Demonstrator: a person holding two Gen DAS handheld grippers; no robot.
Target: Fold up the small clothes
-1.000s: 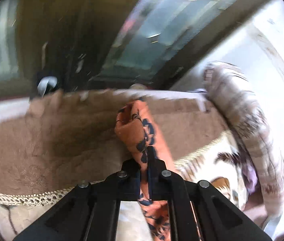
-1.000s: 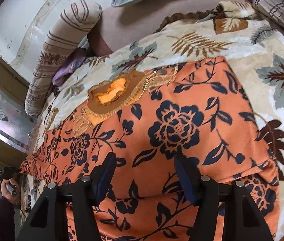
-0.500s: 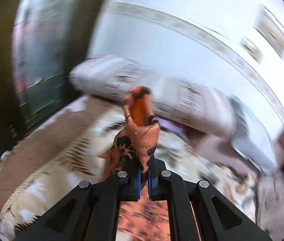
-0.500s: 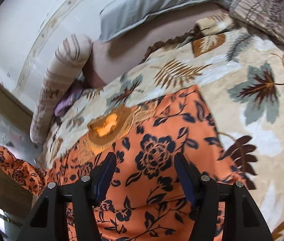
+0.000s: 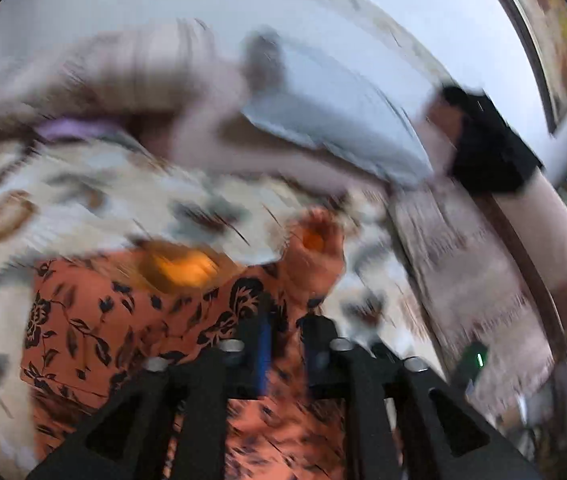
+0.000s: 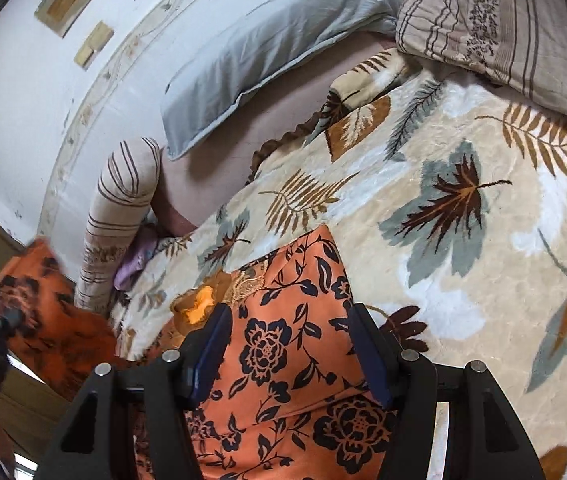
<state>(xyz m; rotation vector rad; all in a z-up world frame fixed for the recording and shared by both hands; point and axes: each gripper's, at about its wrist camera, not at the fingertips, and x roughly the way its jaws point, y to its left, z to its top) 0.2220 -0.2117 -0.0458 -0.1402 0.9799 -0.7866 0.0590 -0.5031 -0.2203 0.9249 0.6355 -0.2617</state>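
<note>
An orange garment with black flowers [image 6: 283, 360] lies on the leaf-patterned blanket [image 6: 463, 240], its gold-trimmed neckline [image 6: 203, 300] to the left. My right gripper [image 6: 289, 320] hovers open over its middle, nothing pinched. In the blurred left wrist view, my left gripper [image 5: 288, 332] is over the garment [image 5: 123, 320]. Its jaws are opening, and the sleeve cuff [image 5: 315, 248] stands between and beyond the fingers with a gap showing. The right wrist view shows that lifted sleeve [image 6: 31, 292] at the far left.
A grey pillow [image 6: 275, 52] and a striped bolster [image 6: 123, 216] lie along the white wall. A striped quilt [image 6: 503, 28] is heaped at the back right. A person's forearm with a black device [image 5: 487, 140] shows in the left wrist view.
My left gripper swung the sleeve up and across over the garment, rolling as it went, and its jaws have parted. The right gripper drifted a little over the garment and stayed open.
</note>
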